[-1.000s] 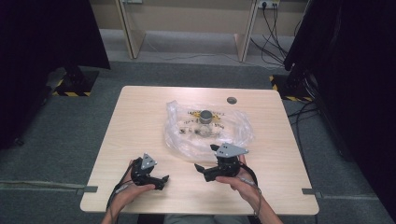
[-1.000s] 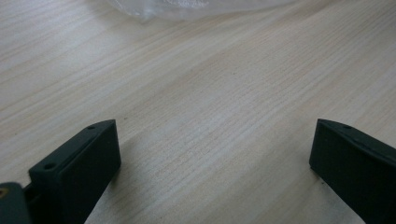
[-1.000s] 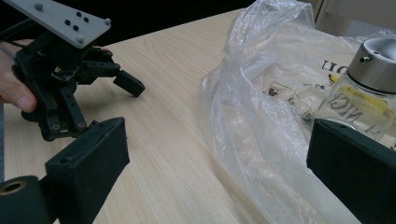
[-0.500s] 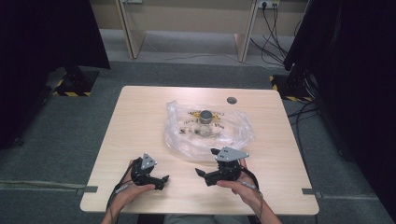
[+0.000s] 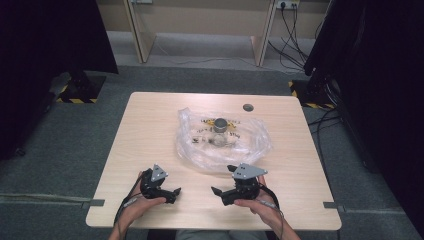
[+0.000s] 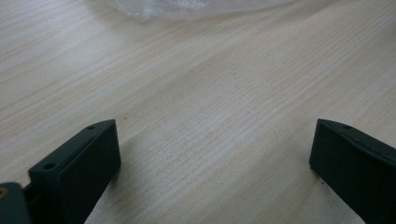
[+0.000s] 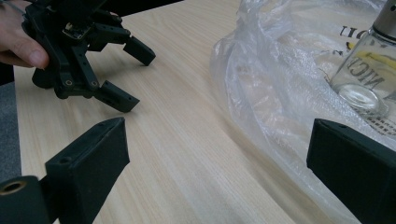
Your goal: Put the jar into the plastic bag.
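**High view inspection: both claws spread and empty at the near edge**

High view puts my left gripper (image 5: pixel 172 192) on the near-left part of the table (image 5: pixel 150 125), my left hand (image 5: pixel 135 205) wrapped around its body. Its jaws are spread, with nothing between them. The left gripper view confirms this: two black jaws well apart, bare wood grain between them, and a crumpled edge of clear plastic at the top of the frame.

My right gripper (image 5: pixel 217 194) sits near the left one, on the near-right part of the table, held by my right hand (image 5: pixel 260 207). A grey three-cornered plate (image 5: pixel 245 171) tops it. Its jaws are likewise spread and grip nothing. The two claws point roughly toward each other across a strip of bare table, not touching.

Right gripper view shows the left gripper (image 7: pixel 128 77) farther off, jaws parted, resting low over the wood with fingertips (image 7: pixel 28 53) beside it.

Beyond the grippers, a clear plastic bag (image 5: pixel 250 145) lies crumpled at the table's centre. A small glass jar with a metal cap (image 5: pixel 220 125) stands upright on or in the bag; I cannot tell which. The bag's near edge is just beside the right gripper.

A small dark round disc (image 5: pixel 248 107) sits toward the far edge, apart from the bag.
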`<act>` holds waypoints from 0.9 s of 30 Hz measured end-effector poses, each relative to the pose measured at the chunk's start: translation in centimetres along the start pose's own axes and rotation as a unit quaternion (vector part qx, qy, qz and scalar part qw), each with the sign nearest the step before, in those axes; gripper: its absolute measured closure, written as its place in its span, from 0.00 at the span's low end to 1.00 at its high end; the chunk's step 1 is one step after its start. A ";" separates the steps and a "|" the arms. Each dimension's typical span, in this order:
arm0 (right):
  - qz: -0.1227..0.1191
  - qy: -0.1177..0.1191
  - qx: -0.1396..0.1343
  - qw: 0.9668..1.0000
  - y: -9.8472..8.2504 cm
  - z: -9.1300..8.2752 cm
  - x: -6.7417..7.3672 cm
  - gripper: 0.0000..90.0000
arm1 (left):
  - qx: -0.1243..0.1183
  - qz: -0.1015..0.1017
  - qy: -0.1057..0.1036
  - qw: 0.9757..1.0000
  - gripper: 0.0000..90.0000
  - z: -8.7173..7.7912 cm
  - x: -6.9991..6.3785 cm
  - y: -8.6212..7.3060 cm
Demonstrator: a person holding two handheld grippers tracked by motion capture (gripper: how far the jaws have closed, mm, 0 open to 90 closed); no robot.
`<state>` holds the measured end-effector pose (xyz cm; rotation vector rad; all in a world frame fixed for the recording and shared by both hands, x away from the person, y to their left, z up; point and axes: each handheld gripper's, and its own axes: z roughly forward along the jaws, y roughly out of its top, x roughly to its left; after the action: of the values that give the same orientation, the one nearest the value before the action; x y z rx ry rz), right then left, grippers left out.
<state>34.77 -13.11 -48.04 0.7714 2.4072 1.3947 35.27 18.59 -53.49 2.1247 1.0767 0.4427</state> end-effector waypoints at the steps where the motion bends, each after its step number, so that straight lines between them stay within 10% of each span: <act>1: 0.000 0.000 0.000 1.000 -0.1 0.0 0.0 0.07 | 0.000 0.000 0.000 1.000 0.01 0.0 0.0 0.0; 27: 0.012 -0.013 0.012 1.000 -2.0 -1.0 -0.7 0.07 | 0.000 0.000 0.000 1.000 0.01 0.0 0.0 0.0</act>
<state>34.28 -14.99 -49.26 0.8223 2.4075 1.3585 35.26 18.58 -53.49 2.1246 1.0771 0.4431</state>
